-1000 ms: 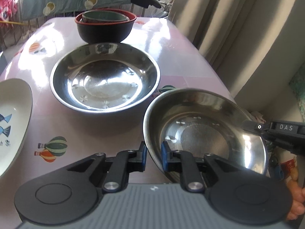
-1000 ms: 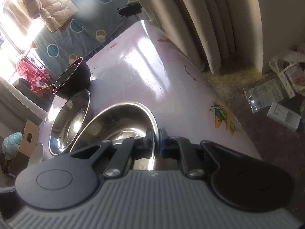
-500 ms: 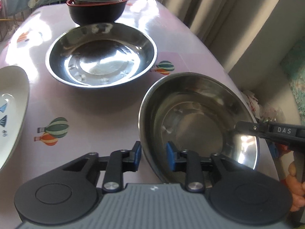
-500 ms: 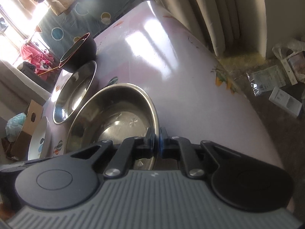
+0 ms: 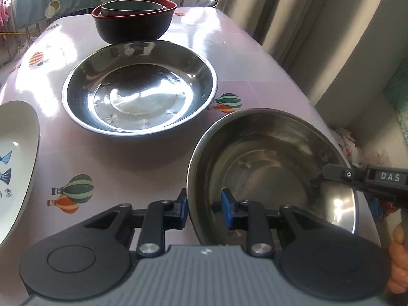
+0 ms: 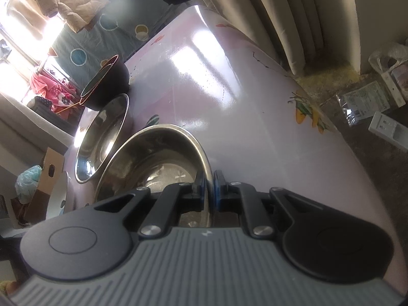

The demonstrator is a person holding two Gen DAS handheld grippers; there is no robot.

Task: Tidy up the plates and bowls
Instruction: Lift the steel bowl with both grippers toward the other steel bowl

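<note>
A steel bowl (image 5: 267,165) sits near the table's right edge, close in front of both grippers. My left gripper (image 5: 204,204) straddles its near rim, one pad outside and one inside. Its jaws are closing, and the inner pad still stands off the wall. My right gripper (image 6: 210,191) is shut on the same bowl (image 6: 153,158) at its right rim, and its finger (image 5: 357,178) shows in the left wrist view. A second, wider steel bowl (image 5: 140,89) rests behind. Beyond it stands a black bowl with a red rim (image 5: 132,25), holding a smaller green bowl.
A white plate with blue fish marks (image 5: 15,158) lies at the left. The pink balloon-print tablecloth (image 5: 114,168) drops off to the right beside beige curtains (image 5: 318,38). Packets and a white box (image 6: 382,127) litter the floor. A cardboard box (image 6: 48,173) stands past the far side.
The left jaws, earlier pinched on the near bowl's rim, have spread apart and then narrowed slightly. The right gripper has kept its hold on the rim.
</note>
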